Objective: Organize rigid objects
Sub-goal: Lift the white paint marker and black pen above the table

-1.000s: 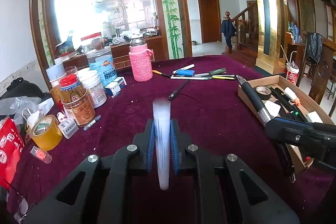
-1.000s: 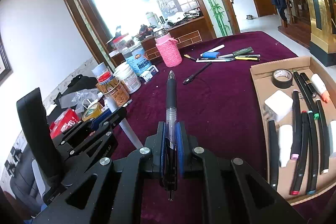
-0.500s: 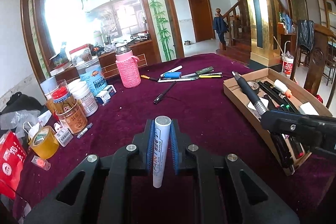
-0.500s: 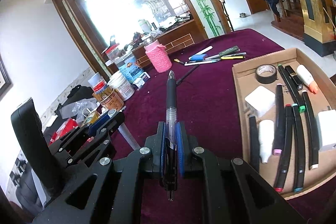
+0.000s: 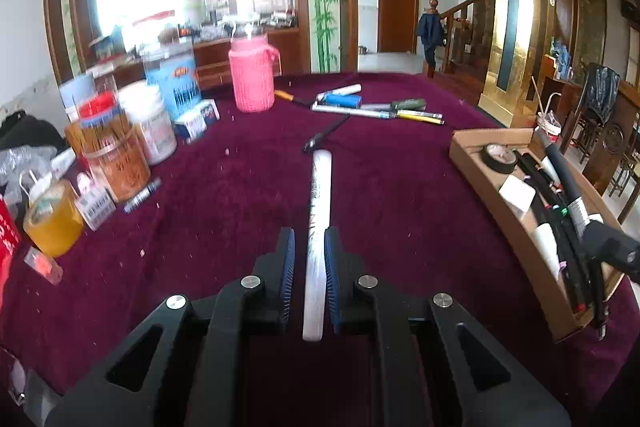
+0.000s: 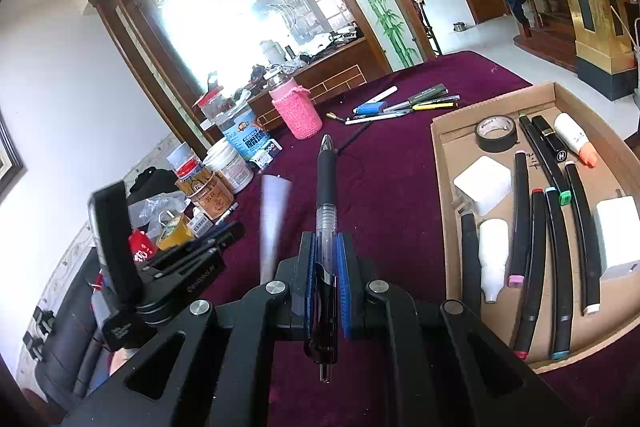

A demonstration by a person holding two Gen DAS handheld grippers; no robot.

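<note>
Maroon cloth is covering the whole counter (image 5: pixel 400 195), and stuff is sitting all over it. Far left, jars (image 5: pixel 116 151) and a roll of yellow tape (image 5: pixel 52 223) are crowding the edge, with a pink knitted bottle (image 5: pixel 252 75) standing further back. Moving right, the left claw (image 5: pixel 310 259) is squeezing a white marker (image 5: pixel 318 227) between its blue pads, the marker pointing forward over the cloth, a bit blurry. Past its tip, a bunch of loose pens (image 5: pixel 380 107) is lying near the far side of the counter. From the other camera, the right claw (image 6: pixel 325 279) is clamping a black clicker pen (image 6: pixel 326 227), tip aimed ahead, hanging just left of the cardboard tray (image 6: pixel 452 135). That tray is sitting on the right and already holding black markers (image 6: pixel 560 251), a roll of black tape (image 6: pixel 496 133), a couple of white blocks (image 6: pixel 484 185) and small white bottles (image 6: pixel 494 259).
</note>
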